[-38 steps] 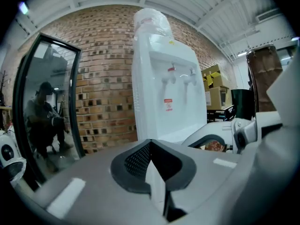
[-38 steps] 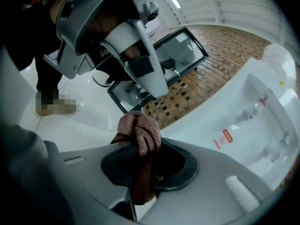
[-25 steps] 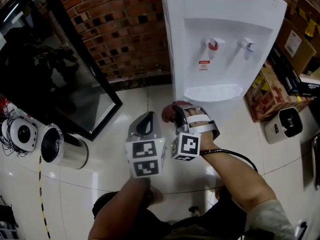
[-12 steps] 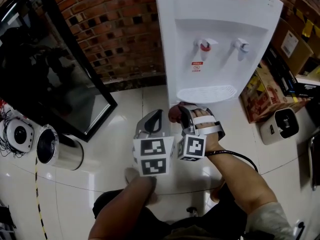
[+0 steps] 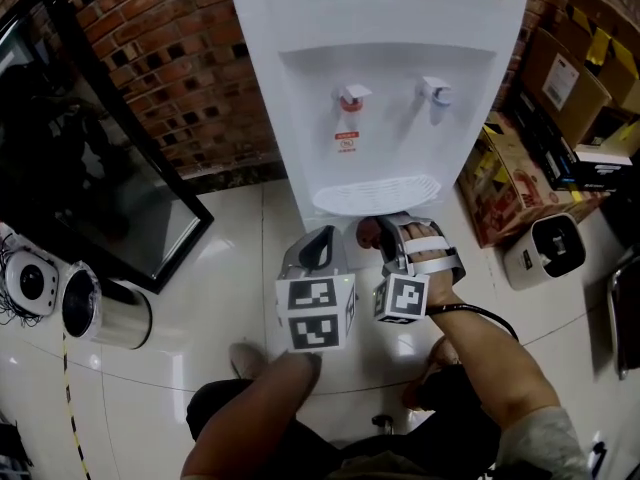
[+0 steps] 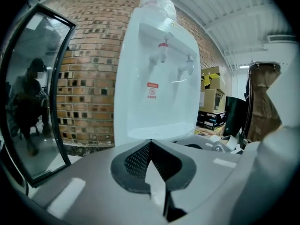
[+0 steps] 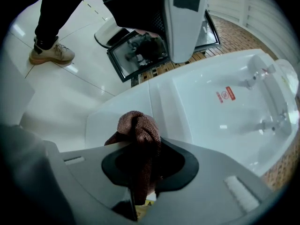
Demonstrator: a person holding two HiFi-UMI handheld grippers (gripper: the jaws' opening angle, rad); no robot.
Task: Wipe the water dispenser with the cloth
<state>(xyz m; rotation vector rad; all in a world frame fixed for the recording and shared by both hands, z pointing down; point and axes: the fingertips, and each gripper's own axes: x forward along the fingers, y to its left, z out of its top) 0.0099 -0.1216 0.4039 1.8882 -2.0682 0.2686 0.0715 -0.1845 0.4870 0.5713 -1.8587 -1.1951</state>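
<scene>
Two grippers hover low before the water dispenser (image 5: 390, 88), which stands at 12 o'clock from them in the head view. The step in hand looks like bringing the cloth (image 5: 368, 232) up to the white front for a first wipe. To do it well, I judge the right gripper (image 5: 383, 232) should lead with the bunched end of the cloth, so that fabric and not the hard jaw tips meets the plastic. It should press flat and sweep in long overlapping passes, easing around the red tap (image 5: 352, 96) and the blue tap (image 5: 435, 92) and not knocking them. The drip tray (image 5: 375, 195), just at 12 o'clock of the cloth, is the nearest surface to start on. The right gripper's jaws are nearly closed and pinch the brown cloth, whose wad bulges out past the tips toward the dispenser, not yet touching it. The left gripper (image 5: 318, 248), at 9 o'clock of the right one, has its jaws together with nothing between them.
</scene>
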